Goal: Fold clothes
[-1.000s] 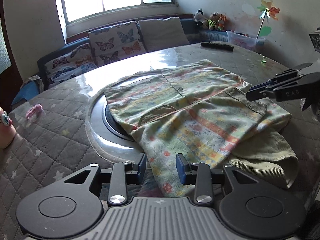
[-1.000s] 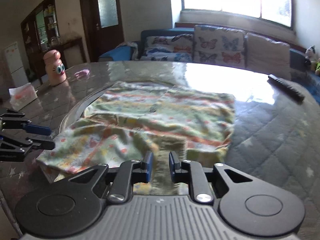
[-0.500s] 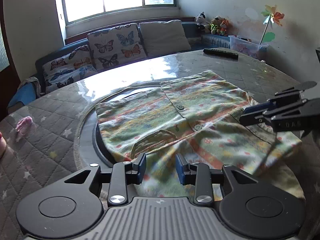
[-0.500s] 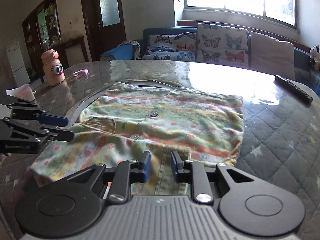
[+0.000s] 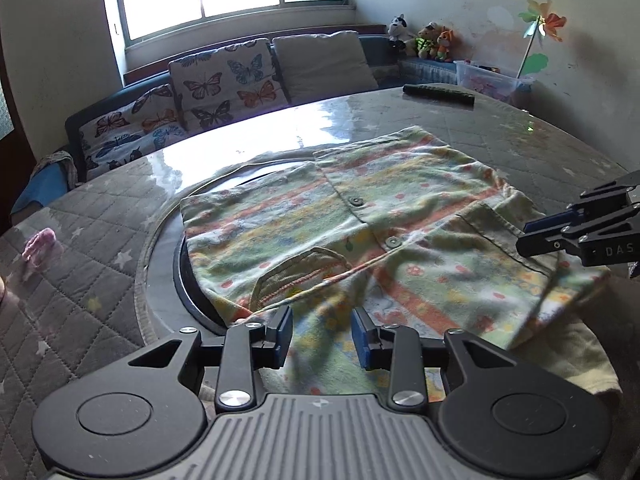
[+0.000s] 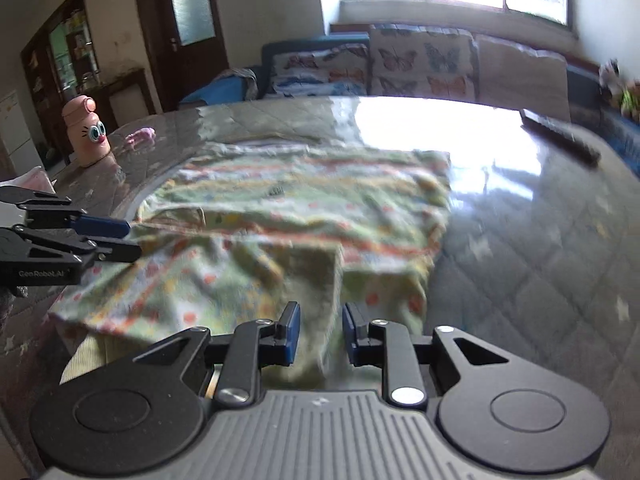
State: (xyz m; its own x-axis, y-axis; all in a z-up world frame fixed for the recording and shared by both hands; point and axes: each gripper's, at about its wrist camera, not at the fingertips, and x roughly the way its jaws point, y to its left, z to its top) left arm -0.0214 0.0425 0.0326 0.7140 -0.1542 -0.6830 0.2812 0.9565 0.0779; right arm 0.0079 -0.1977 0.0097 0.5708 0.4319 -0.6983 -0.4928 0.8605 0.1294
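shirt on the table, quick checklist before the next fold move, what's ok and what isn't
1. Left gripper jaws open, no cloth pinched: ok.
2. Right gripper jaws open: ok. Whether its pads touch the cloth: cannot tell, that view is blurred.
3. Near flap of the shirt folded over the buttoned front: ok.
4. Flap lying flat: not ok, it is rumpled near the pocket.
5. Yellow layer tucked under the fold: not ok, it sticks out at the near right corner.
6. Remote clear of the shirt: ok, it lies at the far edge of the table.
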